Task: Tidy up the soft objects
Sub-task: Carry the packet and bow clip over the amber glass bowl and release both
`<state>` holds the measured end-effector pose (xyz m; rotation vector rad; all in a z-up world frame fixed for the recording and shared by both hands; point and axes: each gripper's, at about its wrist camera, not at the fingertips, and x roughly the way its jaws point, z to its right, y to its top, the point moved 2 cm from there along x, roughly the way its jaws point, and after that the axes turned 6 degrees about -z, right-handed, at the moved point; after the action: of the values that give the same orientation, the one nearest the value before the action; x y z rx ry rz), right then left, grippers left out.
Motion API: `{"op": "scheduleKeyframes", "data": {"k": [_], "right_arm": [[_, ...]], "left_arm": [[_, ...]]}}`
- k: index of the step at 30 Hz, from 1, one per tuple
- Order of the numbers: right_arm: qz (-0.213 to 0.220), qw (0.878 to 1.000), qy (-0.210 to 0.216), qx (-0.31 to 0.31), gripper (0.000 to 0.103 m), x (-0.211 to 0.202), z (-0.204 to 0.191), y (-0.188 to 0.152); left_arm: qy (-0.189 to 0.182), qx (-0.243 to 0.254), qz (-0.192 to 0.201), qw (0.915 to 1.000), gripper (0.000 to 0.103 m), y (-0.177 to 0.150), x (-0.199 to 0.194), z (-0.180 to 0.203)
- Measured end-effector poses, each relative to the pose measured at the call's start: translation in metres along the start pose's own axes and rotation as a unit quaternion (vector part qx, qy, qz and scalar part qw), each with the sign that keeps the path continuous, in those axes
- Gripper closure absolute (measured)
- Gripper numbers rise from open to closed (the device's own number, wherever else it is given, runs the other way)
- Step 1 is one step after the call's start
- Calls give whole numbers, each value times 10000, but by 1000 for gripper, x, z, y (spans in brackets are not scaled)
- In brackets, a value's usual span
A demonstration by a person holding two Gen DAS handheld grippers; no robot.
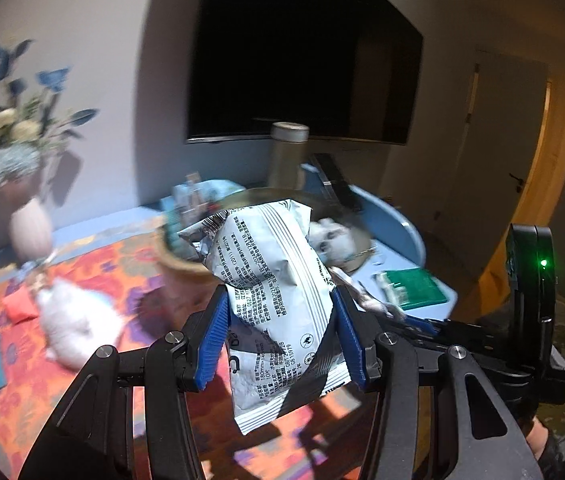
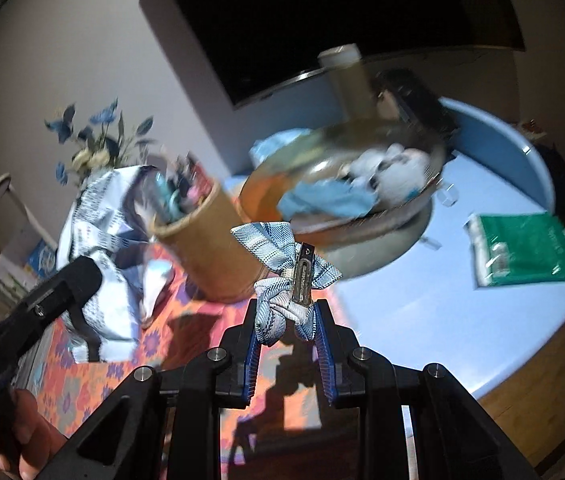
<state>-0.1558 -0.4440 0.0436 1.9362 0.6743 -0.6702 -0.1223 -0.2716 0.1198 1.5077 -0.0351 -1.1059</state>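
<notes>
My left gripper [image 1: 280, 312] is closed on a white printed pouch [image 1: 270, 292], which I hold upright in the air; its long axis points away from me, toward the brown tub [image 2: 206, 248] just behind it. My right gripper [image 2: 286, 320] pinches a blue plaid bow clip [image 2: 288, 272], narrow, above the patterned cloth [image 2: 66, 392] on the counter [image 2: 422, 320]. The metal bowl [image 2: 362, 216] with soft toys lies ahead and to the right, nearer to my right gripper. The pouch looks crinkled and light, and the bow soft, with 1 metal clip.
</notes>
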Motion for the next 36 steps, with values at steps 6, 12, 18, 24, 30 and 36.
{"op": "scheduleKeyframes", "data": {"k": [6, 12, 18, 24, 30, 36], "right_arm": [[448, 9988, -178, 94, 79, -28, 23, 37], [590, 9974, -283, 293, 79, -23, 45, 87], [483, 9977, -321, 344, 77, 11, 53, 129], [89, 9995, -194, 220, 35, 57, 61, 163], [55, 9994, 10, 352, 35, 56, 69, 156], [-109, 9981, 169, 586, 35, 50, 69, 130]], "left_arm": [[-501, -105, 38, 9987, 55, 41, 19, 26], [-239, -297, -4, 9993, 55, 83, 56, 24], [11, -531, -114, 9985, 54, 114, 100, 12], [84, -579, 41, 9983, 24, 131, 118, 1], [151, -339, 72, 9993, 24, 127, 106, -2], [245, -188, 230, 9993, 23, 112, 70, 1]]}}
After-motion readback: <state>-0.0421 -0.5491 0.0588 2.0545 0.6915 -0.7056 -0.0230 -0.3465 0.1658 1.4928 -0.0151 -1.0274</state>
